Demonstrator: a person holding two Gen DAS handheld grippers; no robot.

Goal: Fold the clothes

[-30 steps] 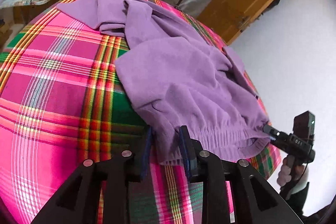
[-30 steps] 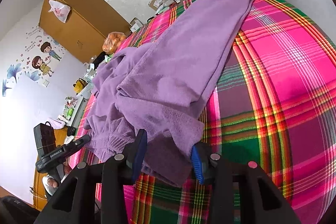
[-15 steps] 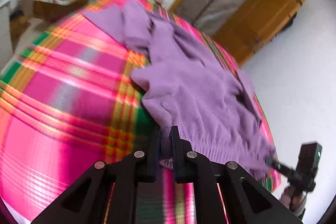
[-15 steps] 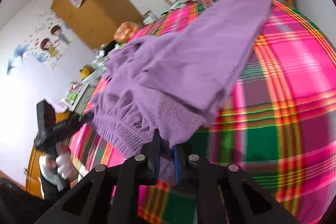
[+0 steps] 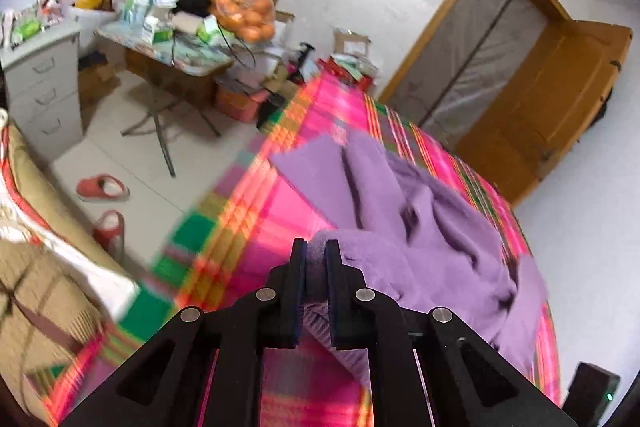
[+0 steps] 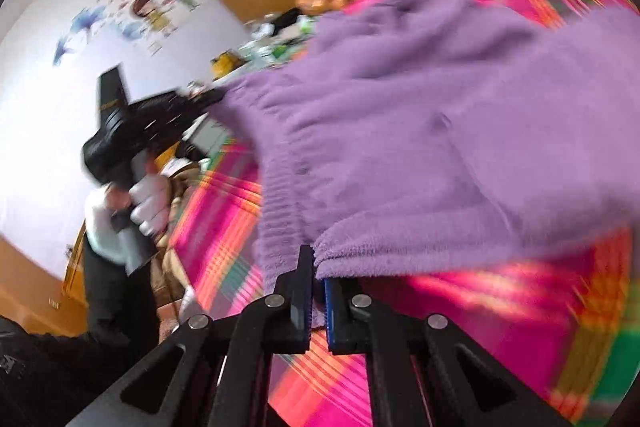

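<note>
A purple fleece garment (image 5: 432,239) lies rumpled on a bed with a pink, green and orange plaid cover (image 5: 256,211). My left gripper (image 5: 316,251) is shut on one corner of its ribbed waistband and holds it off the cover. My right gripper (image 6: 318,267) is shut on the other corner; the garment (image 6: 420,131) hangs stretched from there, above the plaid cover (image 6: 440,315). The left gripper (image 6: 212,99) also shows in the right wrist view, held in a white-gloved hand, pinching the far end of the waistband.
A cluttered table (image 5: 176,47) with a bag of oranges (image 5: 246,17) stands beyond the bed's far end. A grey drawer unit (image 5: 44,83) and red slippers (image 5: 102,187) are on the floor at left. A wooden door (image 5: 560,95) is at right.
Both grippers closed on the waistband corners and lifted them up off the bed. The garment now hangs stretched between them and both views have swung upward.
</note>
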